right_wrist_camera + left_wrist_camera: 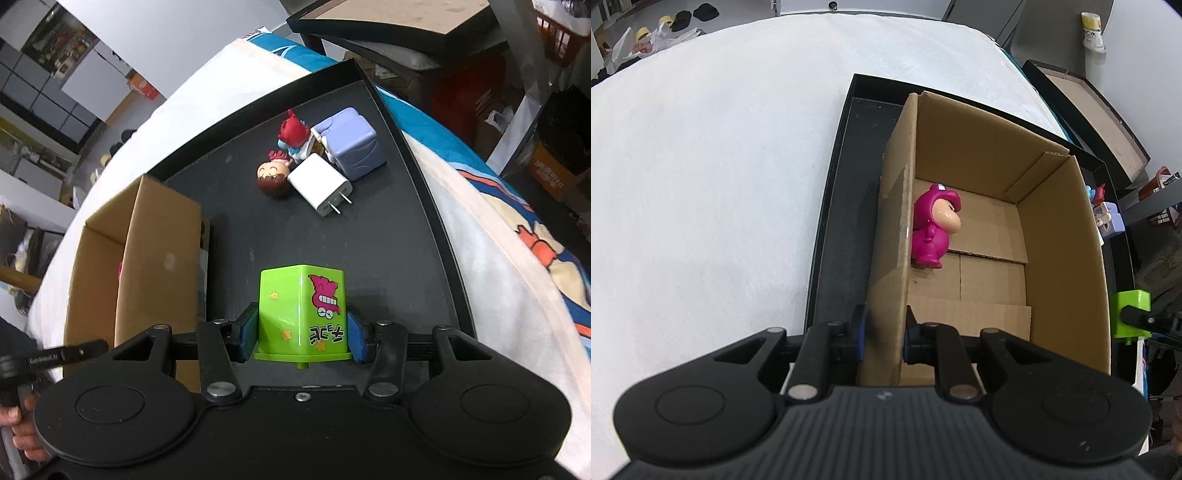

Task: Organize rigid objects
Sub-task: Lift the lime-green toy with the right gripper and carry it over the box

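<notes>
My left gripper is shut on the left wall of an open cardboard box, one pad on each side of the wall. A pink toy figure lies inside the box against that wall. The box stands in a black tray. My right gripper is shut on a green cube-shaped toy box with a pink cartoon sticker, over the tray. The cardboard box is to its left. The green box also shows in the left wrist view, beyond the box's right wall.
On the tray's far part lie a white plug charger, a purple cube toy, a red-haired figure and a brown-haired figure head. The tray rests on a white blanket. A black lid stands behind it.
</notes>
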Action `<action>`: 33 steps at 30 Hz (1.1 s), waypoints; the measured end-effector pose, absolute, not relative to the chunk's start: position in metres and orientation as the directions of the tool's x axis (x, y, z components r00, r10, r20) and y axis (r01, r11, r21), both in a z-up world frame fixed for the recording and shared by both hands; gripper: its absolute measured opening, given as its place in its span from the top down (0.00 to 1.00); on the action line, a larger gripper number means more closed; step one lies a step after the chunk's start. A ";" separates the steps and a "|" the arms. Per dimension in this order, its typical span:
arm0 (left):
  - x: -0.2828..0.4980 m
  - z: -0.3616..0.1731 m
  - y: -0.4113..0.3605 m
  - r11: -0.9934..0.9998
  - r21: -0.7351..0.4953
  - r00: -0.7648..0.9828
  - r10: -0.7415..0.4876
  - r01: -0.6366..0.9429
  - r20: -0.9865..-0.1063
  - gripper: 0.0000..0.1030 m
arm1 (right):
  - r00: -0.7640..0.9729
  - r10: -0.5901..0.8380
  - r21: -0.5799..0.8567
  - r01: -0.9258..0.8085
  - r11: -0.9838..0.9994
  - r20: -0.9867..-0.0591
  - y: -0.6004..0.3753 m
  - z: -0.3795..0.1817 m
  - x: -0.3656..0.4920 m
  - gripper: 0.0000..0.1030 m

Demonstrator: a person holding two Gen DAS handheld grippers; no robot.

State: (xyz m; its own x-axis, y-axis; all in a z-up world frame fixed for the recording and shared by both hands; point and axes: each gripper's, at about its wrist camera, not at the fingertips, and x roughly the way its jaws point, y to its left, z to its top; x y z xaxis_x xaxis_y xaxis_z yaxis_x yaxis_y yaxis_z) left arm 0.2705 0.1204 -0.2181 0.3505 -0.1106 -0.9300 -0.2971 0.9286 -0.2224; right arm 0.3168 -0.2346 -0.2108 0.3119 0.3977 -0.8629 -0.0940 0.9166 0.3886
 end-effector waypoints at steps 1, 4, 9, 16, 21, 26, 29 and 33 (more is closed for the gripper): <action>0.269 -0.218 0.120 0.928 -0.223 0.351 -0.111 -0.297 -0.930 0.83 | 0.322 0.399 0.386 -0.106 0.916 -0.859 -0.233 -0.205 0.314 0.54; 0.270 -0.217 0.120 0.928 -0.226 0.352 -0.113 -0.297 -0.929 0.83 | 0.331 0.400 0.381 -0.124 0.916 -0.855 -0.229 -0.192 0.311 0.54; 0.268 -0.218 0.119 0.921 -0.254 0.356 -0.140 -0.296 -0.924 0.82 | 0.356 0.380 0.345 -0.159 0.925 -0.854 -0.215 -0.168 0.312 0.54; 0.268 -0.218 0.122 0.917 -0.270 0.364 -0.154 -0.293 -0.918 0.81 | 0.387 0.366 0.311 -0.199 0.930 -0.847 -0.193 -0.143 0.315 0.54; 0.269 -0.215 0.124 0.912 -0.292 0.371 -0.175 -0.288 -0.912 0.78 | 0.394 0.360 0.294 -0.220 0.930 -0.846 -0.173 -0.133 0.316 0.54; 0.272 -0.214 0.128 0.899 -0.327 0.382 -0.204 -0.292 -0.901 0.78 | 0.389 0.363 0.283 -0.249 0.926 -0.847 -0.149 -0.128 0.317 0.54; 0.273 -0.211 0.130 0.888 -0.354 0.404 -0.220 -0.293 -0.888 0.78 | 0.384 0.368 0.277 -0.271 0.922 -0.847 -0.132 -0.125 0.318 0.54; 0.275 -0.214 0.131 0.882 -0.363 0.410 -0.225 -0.301 -0.884 0.79 | 0.378 0.372 0.272 -0.293 0.917 -0.848 -0.111 -0.122 0.321 0.54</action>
State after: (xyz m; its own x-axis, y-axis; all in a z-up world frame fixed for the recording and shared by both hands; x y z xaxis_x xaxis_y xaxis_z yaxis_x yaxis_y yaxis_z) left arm 0.2750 0.1308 -0.2137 0.4099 -0.2246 -0.8840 -0.3006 0.8818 -0.3634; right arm 0.3213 -0.1107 -0.1220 0.3778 0.3719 -0.8479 -0.2931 0.9167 0.2715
